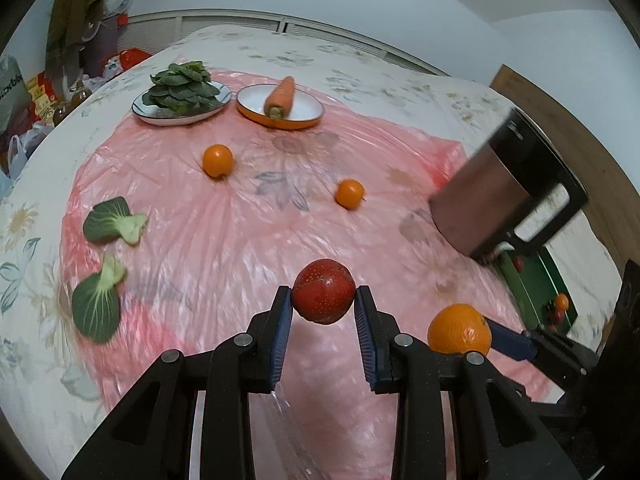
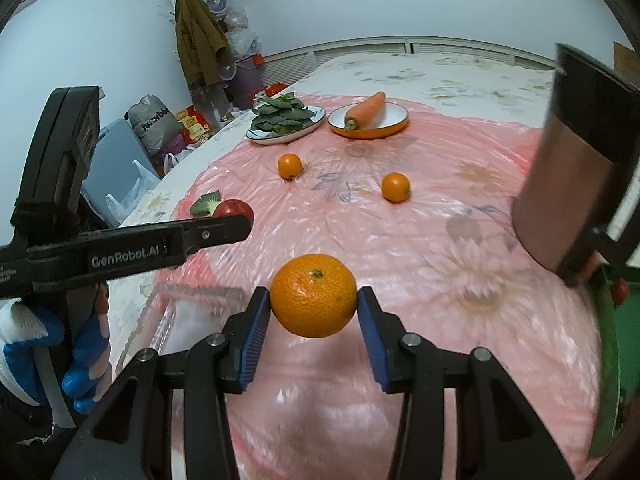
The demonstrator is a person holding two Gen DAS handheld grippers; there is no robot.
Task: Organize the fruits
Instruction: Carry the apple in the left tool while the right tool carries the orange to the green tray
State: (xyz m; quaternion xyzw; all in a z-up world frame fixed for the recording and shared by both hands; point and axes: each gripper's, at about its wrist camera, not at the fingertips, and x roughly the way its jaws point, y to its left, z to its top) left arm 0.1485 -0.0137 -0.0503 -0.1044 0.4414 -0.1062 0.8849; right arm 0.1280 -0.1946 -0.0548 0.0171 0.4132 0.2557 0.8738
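My left gripper (image 1: 323, 300) is shut on a dark red fruit (image 1: 323, 290) with pale speckles, held above the pink plastic sheet (image 1: 240, 220). My right gripper (image 2: 313, 302) is shut on a large orange (image 2: 313, 295), its stem end facing up. That orange (image 1: 459, 329) also shows low on the right in the left wrist view, and the red fruit (image 2: 234, 209) peeks over the left gripper's finger in the right wrist view. Two smaller oranges (image 1: 217, 160) (image 1: 349, 194) lie loose on the sheet further back.
At the back stand a plate of leafy greens (image 1: 182, 96) and an orange-rimmed plate with a carrot (image 1: 280, 98). Two bok choy pieces (image 1: 114, 222) (image 1: 98, 306) lie left. A metal pot (image 1: 492, 192) is right, a green box (image 1: 536, 292) beneath it. A clear tray (image 2: 192, 312) sits low left.
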